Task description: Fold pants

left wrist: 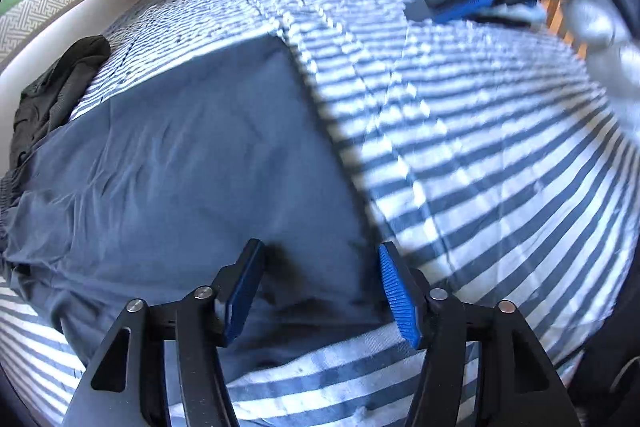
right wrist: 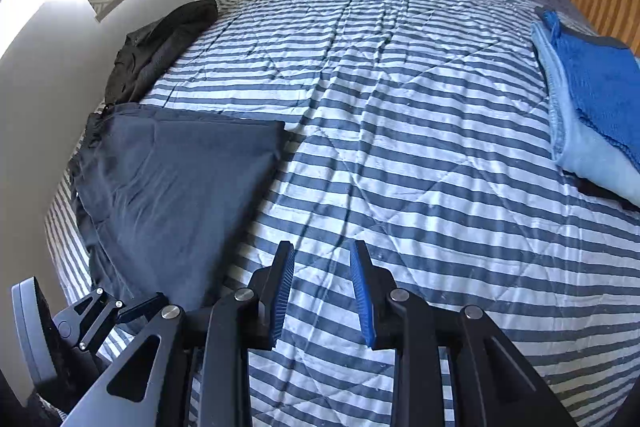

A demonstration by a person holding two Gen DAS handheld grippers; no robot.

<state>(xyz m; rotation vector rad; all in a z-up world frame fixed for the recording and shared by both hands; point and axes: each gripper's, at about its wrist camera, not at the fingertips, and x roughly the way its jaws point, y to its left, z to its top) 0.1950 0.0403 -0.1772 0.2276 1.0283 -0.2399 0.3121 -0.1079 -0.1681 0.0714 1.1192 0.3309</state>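
Left gripper (left wrist: 320,291): lower centre of its view, angled downward, jaws wide apart, nothing between. Right gripper (right wrist: 322,293): lower centre, angled downward, jaws narrowly parted, empty.

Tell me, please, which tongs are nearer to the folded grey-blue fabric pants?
Left: the left tongs hover open directly over the folded grey-blue fabric pants; the right tongs sit beside them, over striped bedding.

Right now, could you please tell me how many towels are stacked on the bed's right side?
2: a dark blue towel lies on a light blue towel at the bed's right edge. Something dark beneath may be another.
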